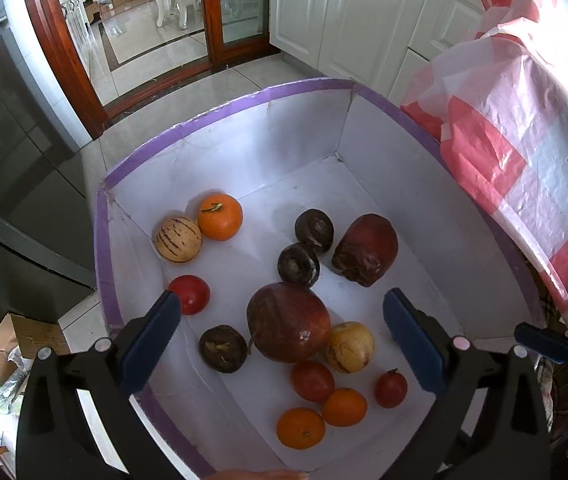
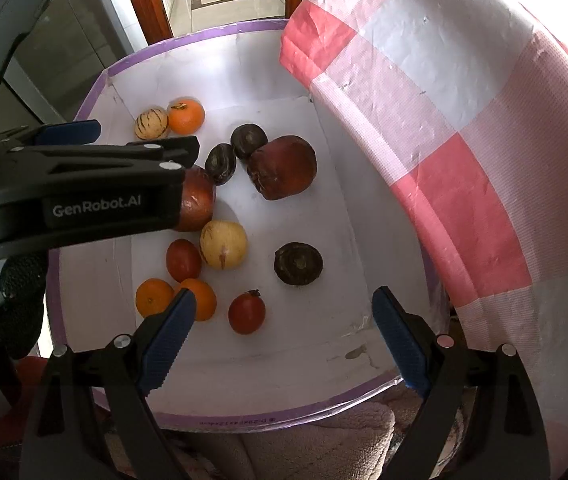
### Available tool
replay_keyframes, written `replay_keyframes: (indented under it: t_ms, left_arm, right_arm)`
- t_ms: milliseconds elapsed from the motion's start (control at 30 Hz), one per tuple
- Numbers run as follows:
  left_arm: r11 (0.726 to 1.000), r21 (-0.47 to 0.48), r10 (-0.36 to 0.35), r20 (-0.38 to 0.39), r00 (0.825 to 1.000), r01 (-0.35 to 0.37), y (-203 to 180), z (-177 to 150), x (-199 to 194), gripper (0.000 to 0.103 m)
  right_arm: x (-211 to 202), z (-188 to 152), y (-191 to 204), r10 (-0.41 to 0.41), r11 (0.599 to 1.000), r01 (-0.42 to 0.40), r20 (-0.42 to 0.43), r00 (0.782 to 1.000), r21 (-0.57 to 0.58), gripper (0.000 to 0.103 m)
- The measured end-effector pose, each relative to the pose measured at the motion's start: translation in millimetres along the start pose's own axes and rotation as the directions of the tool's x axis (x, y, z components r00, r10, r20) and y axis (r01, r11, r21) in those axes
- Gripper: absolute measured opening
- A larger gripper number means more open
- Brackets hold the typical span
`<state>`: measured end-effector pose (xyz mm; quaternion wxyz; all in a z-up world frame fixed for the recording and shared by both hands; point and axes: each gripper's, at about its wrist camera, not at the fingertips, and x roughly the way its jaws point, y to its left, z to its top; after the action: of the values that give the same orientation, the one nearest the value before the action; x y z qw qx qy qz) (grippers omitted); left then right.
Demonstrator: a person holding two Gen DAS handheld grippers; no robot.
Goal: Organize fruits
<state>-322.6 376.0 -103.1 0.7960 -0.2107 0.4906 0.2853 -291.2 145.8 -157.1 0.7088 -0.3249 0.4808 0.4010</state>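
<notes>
The white box (image 1: 383, 184) holds all the fruit. The left tongs (image 1: 282, 340) hang spread and empty, the big red pomegranate (image 1: 288, 322) directly between and below them, nearest. The right tongs (image 2: 284, 332), also spread and empty, have a small tomato (image 2: 246, 314) just ahead.

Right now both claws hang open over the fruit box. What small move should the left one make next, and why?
Probably lower the left claw straight down onto the large red-brown fruit. Its jaws are open and empty, and that fruit sits between them in the left wrist view. A dark round fruit and a yellowish one crowd its sides, so descend slowly. The right claw is open too.
</notes>
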Motion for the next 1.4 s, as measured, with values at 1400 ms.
replay_keyframes:
  t_ms: [1400]
  left_arm:
    - [1.000,0.007,-0.010,-0.007,1.000,0.010,-4,0,10,0.101]
  right_arm:
    - [3,-1,-1,0.006,1.000,-0.006,-0.019,1.000,0.006,0.087]
